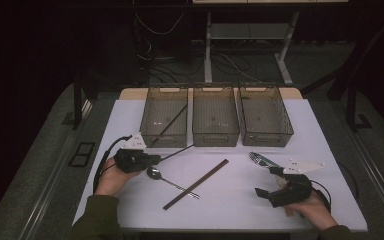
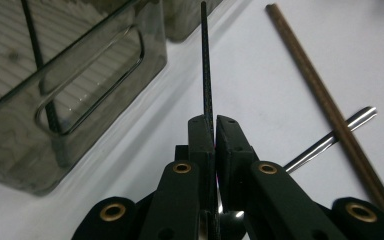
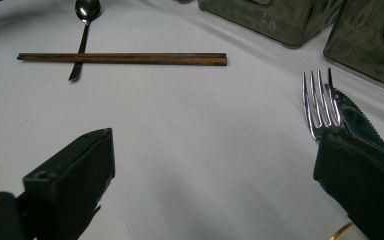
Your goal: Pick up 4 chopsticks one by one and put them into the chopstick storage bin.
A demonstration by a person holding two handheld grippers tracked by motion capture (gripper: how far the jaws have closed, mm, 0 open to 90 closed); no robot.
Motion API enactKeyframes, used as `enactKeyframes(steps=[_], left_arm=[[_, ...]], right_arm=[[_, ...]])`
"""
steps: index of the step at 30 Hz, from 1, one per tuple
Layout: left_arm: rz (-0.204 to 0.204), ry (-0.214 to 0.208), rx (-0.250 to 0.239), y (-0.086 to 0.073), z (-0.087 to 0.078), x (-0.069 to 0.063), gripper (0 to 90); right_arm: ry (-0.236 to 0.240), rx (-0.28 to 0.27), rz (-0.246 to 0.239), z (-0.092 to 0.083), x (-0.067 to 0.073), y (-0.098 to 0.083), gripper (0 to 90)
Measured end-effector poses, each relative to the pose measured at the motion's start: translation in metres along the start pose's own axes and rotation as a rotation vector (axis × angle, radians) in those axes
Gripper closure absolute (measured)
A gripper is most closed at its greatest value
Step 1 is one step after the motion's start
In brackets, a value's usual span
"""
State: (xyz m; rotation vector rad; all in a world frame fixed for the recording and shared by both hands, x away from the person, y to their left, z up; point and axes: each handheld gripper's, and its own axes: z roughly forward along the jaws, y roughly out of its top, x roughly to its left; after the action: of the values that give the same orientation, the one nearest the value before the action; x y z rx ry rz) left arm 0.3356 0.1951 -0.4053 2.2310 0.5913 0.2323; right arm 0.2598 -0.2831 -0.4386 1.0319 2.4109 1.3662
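Note:
My left gripper [image 1: 156, 159] [image 2: 215, 124] is shut on one end of a thin black chopstick [image 1: 177, 151] [image 2: 205, 70], which points toward the bins. A second black chopstick [image 1: 172, 121] [image 2: 36, 47] leans inside the left bin [image 1: 152, 137] [image 2: 10, 150]. A spoon [image 1: 155, 173] [image 3: 86, 10] lies just below the left gripper, its handle [image 2: 330, 141] running under a brown chopstick pair [image 1: 196, 184] [image 2: 325, 100] [image 3: 122, 58]. My right gripper [image 1: 266, 181] [image 3: 215, 165] stands open over bare table. A fork [image 1: 258, 159] [image 3: 321, 105] and a knife [image 3: 361, 125] lie by its right jaw, their handles hidden behind it.
Three translucent grey bins stand in a row at the back of the white table [image 1: 230, 200]; the middle bin [image 1: 215, 135] and right bin [image 1: 266, 137] hold nothing that I can see. Beyond the table are dark floor, cables and a desk frame [image 1: 208, 55].

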Motion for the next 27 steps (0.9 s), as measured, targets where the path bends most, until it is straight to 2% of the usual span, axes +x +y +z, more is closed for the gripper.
enactKeyframes(steps=[5,17,27], left_arm=[[0.003,-0.007,-0.017,0.006,-0.002,-0.005,86.0],[-0.039,-0.035,-0.083,0.017,-0.008,-0.008,85.9],[-0.08,0.008,-0.091,0.024,-0.009,-0.006,86.0]], right_arm=[[0.002,0.002,0.0,0.0,0.0,0.0,3.2],[0.002,0.003,0.001,0.001,0.0,0.0,3.2],[0.001,0.003,-0.006,0.002,-0.001,0.0,3.2]])
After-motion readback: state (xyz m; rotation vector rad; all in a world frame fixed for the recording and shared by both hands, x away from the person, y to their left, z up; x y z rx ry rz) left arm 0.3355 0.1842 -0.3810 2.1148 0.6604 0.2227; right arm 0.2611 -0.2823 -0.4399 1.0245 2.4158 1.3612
